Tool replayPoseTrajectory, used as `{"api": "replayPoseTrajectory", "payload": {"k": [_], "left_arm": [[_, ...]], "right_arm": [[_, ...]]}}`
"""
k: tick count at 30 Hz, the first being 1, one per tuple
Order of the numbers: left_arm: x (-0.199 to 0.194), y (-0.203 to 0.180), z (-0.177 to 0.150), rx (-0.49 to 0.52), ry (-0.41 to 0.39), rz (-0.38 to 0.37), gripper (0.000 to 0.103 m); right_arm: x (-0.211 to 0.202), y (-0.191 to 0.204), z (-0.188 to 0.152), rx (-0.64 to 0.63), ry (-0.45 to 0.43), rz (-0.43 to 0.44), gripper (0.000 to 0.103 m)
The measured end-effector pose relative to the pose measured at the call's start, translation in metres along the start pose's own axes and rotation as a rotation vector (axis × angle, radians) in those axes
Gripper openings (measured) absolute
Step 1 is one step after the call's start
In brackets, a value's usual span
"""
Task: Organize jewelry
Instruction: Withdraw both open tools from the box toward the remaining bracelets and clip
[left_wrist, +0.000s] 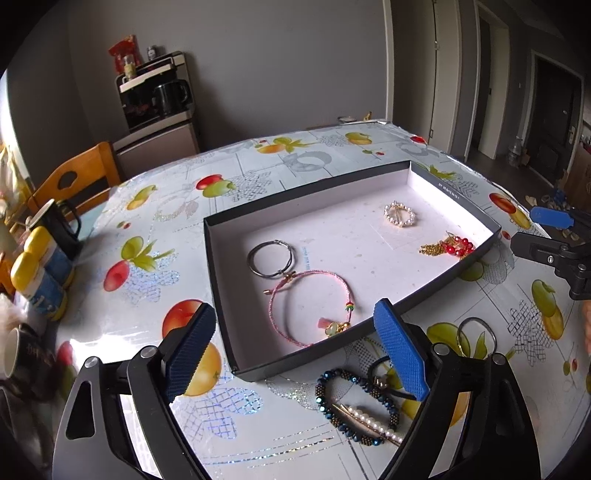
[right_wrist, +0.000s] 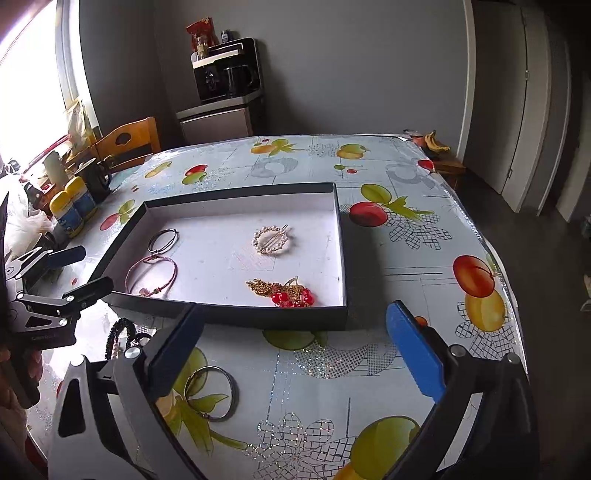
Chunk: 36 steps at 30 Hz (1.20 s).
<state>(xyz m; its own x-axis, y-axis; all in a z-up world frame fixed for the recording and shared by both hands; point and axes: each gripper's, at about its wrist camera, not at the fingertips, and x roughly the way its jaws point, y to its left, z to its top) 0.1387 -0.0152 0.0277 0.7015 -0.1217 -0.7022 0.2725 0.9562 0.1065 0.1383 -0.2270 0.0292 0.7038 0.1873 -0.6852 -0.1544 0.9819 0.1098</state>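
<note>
The left gripper (left_wrist: 295, 347) hangs with its blue-padded fingers spread wide and nothing between them, poised over the near edge of a shallow black tray (left_wrist: 218, 266) with a pale floor. Just ahead of its fingertips, inside the tray, lies a pink cord bracelet (left_wrist: 308, 308) with a small charm, touching a dark metal bangle (left_wrist: 271, 258) slightly further on. Deeper into the tray and toward the right fingertip sits a round pearl hair clip (left_wrist: 399, 214), and near the tray's right wall a red bead and gold chain piece (left_wrist: 448, 248). Behind the right finger, on the fruit-print tablecloth (left_wrist: 155, 206) outside the tray, rest a dark blue beaded bracelet (left_wrist: 332, 406), a straight pearl hair clip (left_wrist: 373, 421) lying across it, and a thin metal ring (left_wrist: 476, 332) partly hidden by the finger. The right gripper (right_wrist: 295, 347) is likewise wide open and empty, held above the tablecloth just short of the tray's near wall (right_wrist: 280, 317). Beneath its left finger lies a metal bangle (right_wrist: 212, 391) on the cloth, partly covered. The red bead piece (right_wrist: 291, 293) lies just past that wall. Far off to the left stand yellow-capped bottles (right_wrist: 72, 210) and a dark mug (left_wrist: 61, 225).
</note>
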Motion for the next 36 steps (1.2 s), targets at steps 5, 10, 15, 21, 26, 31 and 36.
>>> {"api": "replayPoseTrajectory", "payload": {"k": [5, 10, 15, 21, 26, 31, 36], "left_arm": [[-0.022, 0.007, -0.003, -0.033, -0.035, -0.012, 0.093], [-0.046, 0.015, -0.013, -0.039, -0.065, -0.001, 0.095], [-0.062, 0.023, -0.034, -0.056, -0.058, -0.022, 0.096], [-0.067, 0.018, -0.07, -0.082, -0.043, -0.035, 0.097], [-0.064, 0.003, -0.093, -0.062, -0.037, -0.018, 0.097], [-0.057, -0.005, -0.1, -0.049, -0.009, -0.037, 0.097], [-0.051, -0.01, -0.102, -0.028, 0.014, -0.035, 0.097]], "right_arm": [[-0.014, -0.001, -0.005, 0.004, -0.012, -0.02, 0.097], [-0.032, 0.0, -0.013, -0.005, -0.028, -0.01, 0.097], [-0.046, 0.003, -0.027, -0.035, -0.036, -0.024, 0.097], [-0.048, 0.011, -0.051, -0.069, -0.021, -0.029, 0.097], [-0.03, 0.021, -0.073, -0.103, 0.039, -0.021, 0.097], [-0.008, 0.039, -0.074, -0.143, 0.083, 0.034, 0.097], [0.006, 0.056, -0.068, -0.178, 0.104, 0.06, 0.092]]}}
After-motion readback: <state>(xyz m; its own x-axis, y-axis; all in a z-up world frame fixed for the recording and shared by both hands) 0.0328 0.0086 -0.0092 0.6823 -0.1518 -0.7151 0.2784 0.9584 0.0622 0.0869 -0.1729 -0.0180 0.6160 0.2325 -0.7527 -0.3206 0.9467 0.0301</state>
